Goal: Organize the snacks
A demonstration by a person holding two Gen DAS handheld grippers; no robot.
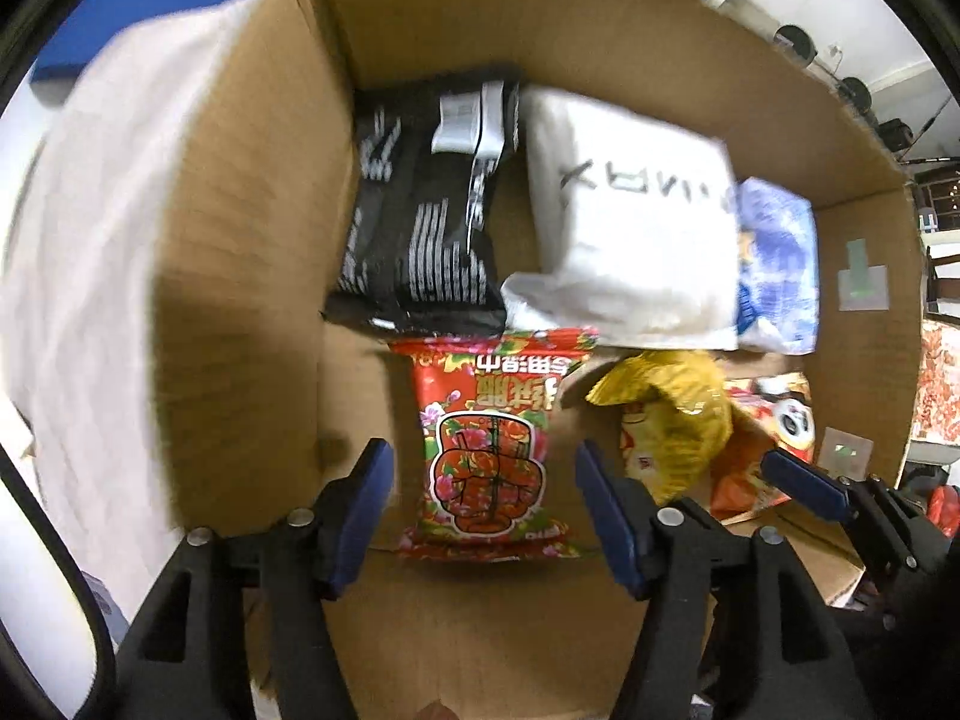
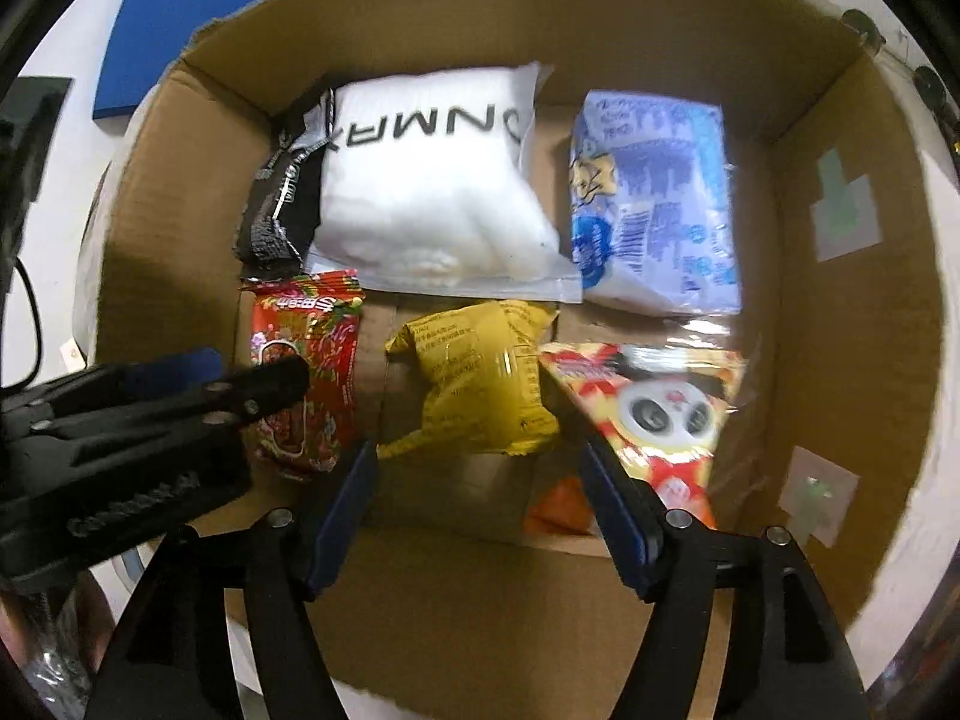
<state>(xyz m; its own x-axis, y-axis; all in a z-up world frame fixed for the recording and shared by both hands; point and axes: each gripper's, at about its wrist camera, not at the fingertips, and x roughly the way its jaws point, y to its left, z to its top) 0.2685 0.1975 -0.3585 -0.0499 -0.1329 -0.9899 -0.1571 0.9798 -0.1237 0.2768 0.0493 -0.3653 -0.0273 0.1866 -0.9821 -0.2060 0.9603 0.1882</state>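
Cardboard box (image 2: 852, 276) holds six packets. Left claw (image 1: 483, 468) spread over the glossy red floral packet (image 1: 489, 450); right claw (image 2: 480, 474) spread over the crinkled yellow packet (image 2: 480, 384) beside it. Risk: slick, puffy foil may slip, or a finger may snag the panda packet (image 2: 654, 414) adjoining.

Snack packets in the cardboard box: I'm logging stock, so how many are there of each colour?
Black packet: 1
White packet: 1
Blue packet: 1
Red floral packet: 1
Yellow packet: 1
Red-and-yellow panda packet: 1
Total: 6
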